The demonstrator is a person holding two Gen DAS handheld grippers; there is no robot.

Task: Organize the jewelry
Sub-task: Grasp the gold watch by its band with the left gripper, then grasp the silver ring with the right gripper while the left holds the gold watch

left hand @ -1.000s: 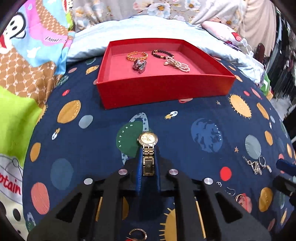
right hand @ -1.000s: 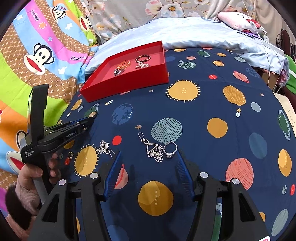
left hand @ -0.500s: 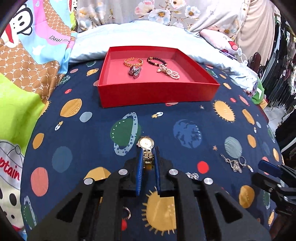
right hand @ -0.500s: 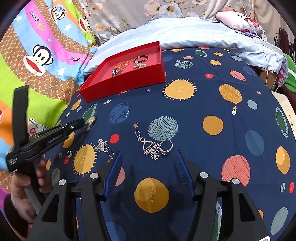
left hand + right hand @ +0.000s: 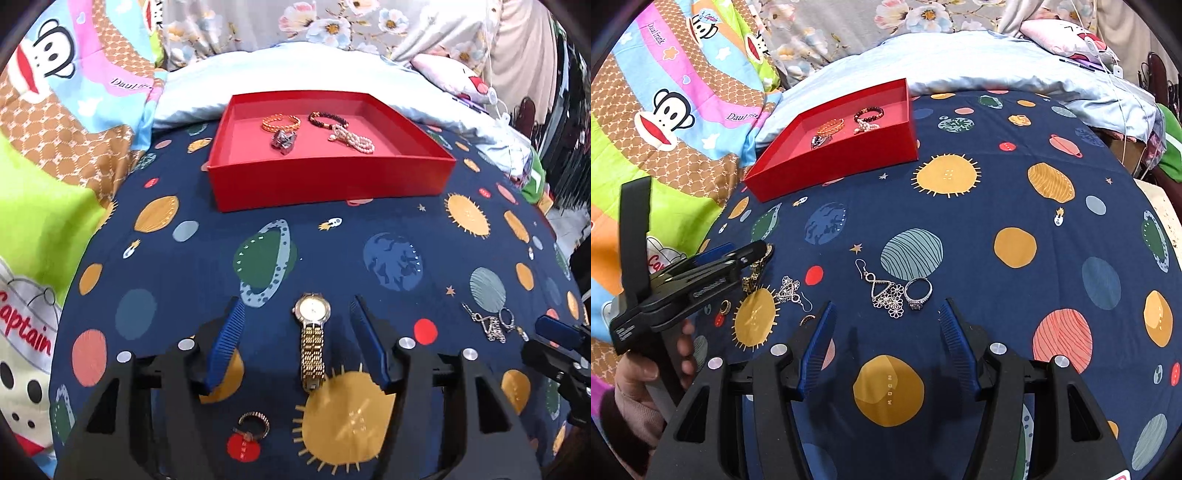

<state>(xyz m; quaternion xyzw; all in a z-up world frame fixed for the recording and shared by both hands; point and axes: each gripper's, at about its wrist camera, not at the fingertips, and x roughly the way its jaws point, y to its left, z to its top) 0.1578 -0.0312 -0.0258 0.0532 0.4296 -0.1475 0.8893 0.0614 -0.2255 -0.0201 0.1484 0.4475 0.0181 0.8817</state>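
Observation:
A gold watch lies flat on the navy planet-print bedspread between the spread fingers of my open left gripper; nothing touches it. The red tray stands beyond, holding an orange bangle, a dark bead bracelet, a pearl bracelet and a dark metal piece. My right gripper is open and empty, just short of a silver earring and a silver ring. The left gripper shows at the left of the right wrist view.
A gold ring lies near the left gripper's base. Another silver earring and a small ring lie left of the right gripper. A pale blue pillow and a cartoon blanket border the bedspread.
My left gripper has opened and let go of the gold watch, which now lies on the bedspread. The left gripper pulled back from the tray. The right gripper barely moved.

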